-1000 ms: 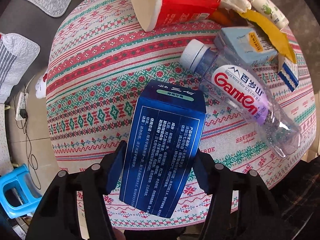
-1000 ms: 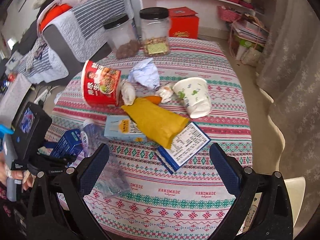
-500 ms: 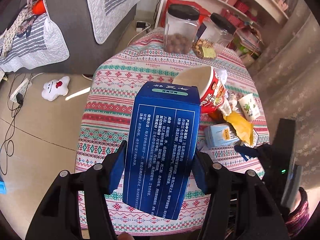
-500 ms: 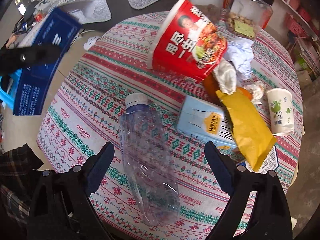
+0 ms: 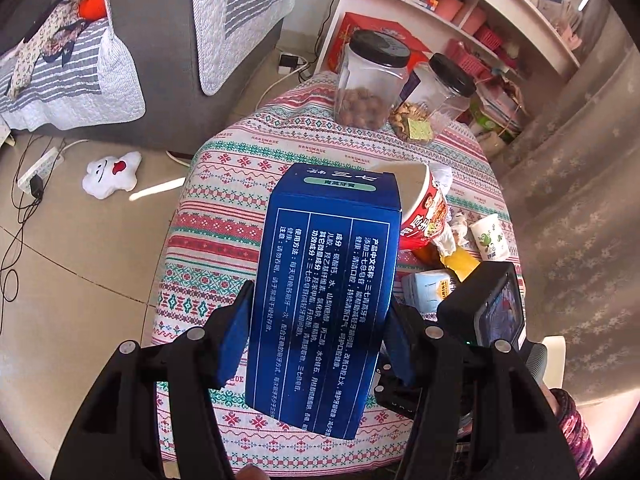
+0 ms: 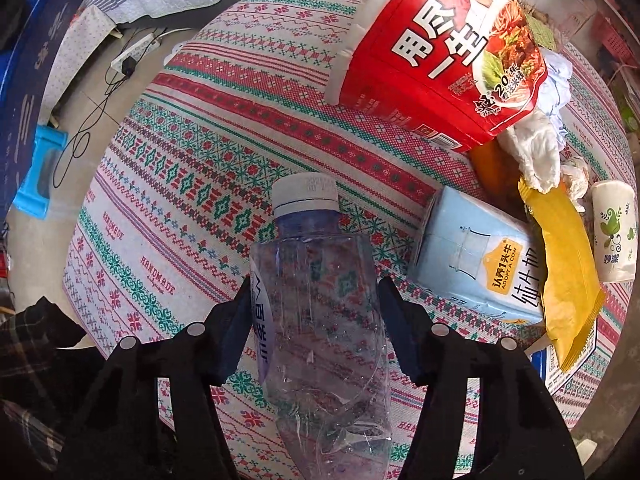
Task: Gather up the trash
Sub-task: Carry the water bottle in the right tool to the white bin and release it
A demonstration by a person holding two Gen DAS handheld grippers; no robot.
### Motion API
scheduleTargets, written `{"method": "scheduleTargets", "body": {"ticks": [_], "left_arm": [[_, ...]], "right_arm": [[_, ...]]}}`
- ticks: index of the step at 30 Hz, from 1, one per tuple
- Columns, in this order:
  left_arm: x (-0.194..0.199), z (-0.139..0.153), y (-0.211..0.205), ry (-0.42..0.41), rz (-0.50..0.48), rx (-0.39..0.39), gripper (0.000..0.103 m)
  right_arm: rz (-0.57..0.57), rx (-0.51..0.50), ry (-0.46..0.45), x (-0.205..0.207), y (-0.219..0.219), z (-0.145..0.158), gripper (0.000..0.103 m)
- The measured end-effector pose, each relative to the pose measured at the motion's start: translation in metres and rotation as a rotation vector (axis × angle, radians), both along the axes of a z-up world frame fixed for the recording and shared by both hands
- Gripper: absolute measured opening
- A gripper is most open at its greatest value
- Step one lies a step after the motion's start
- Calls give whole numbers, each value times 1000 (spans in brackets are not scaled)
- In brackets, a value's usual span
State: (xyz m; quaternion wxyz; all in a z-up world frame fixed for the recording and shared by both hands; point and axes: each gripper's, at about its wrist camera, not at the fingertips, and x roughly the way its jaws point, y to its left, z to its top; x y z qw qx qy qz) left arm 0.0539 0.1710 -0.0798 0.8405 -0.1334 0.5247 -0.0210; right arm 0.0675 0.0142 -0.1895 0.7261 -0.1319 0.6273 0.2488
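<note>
Gripping a blue toothpaste box [image 5: 324, 304] from both sides, the left gripper [image 5: 320, 340] holds it above the patterned tablecloth [image 5: 224, 208]; the right gripper [image 6: 312, 324] brackets the lying plastic bottle [image 6: 320, 312] (pads at its sides, squeeze unclear), milk carton [image 6: 476, 264] just beside.

I see the noodle cup [image 6: 440, 52] behind the bottle [image 6: 320, 300] on the table [image 6: 200, 160], the milk carton [image 6: 476, 264] to its right

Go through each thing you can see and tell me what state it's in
Left tool: shut on blue box, lifted.
Right tool: around water bottle, grip unclear.
Water bottle: capped, empty, lying.
Noodle cup: tipped over.
Two jars: lidded, upright.
Paper cup: lying.
</note>
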Motion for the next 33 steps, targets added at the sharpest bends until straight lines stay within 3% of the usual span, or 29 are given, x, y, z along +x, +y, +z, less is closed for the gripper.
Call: {"method": "scheduleTargets", "body": {"ticks": [4,9,15,19,21,27,33], "left_arm": [[0,3,6,-18,28,-17,58],[0,11,6,-70,52,-39,58],[0,25,-8,-168,76,-53,58],[0,37,-23,-256,99,-48,58],[-1,43,-31,-302,110,-43,58],[-3,59,-58,-418,126,-39,58],[1,61,-84,-446,109,-57,58]], "right_arm": [[-38,57,-49,5,-7,19,58],[-137,195,-162,11,-34,71,58],[-266,339,-426,6,-66,133,58],[-330,365,-649,-7,-90,161,58],[-376,382,-715,-11,-101,170,58],[-556,321,-911,-27,-142,184,58],[-820,184,-1068,-49,-212,188,58]]}}
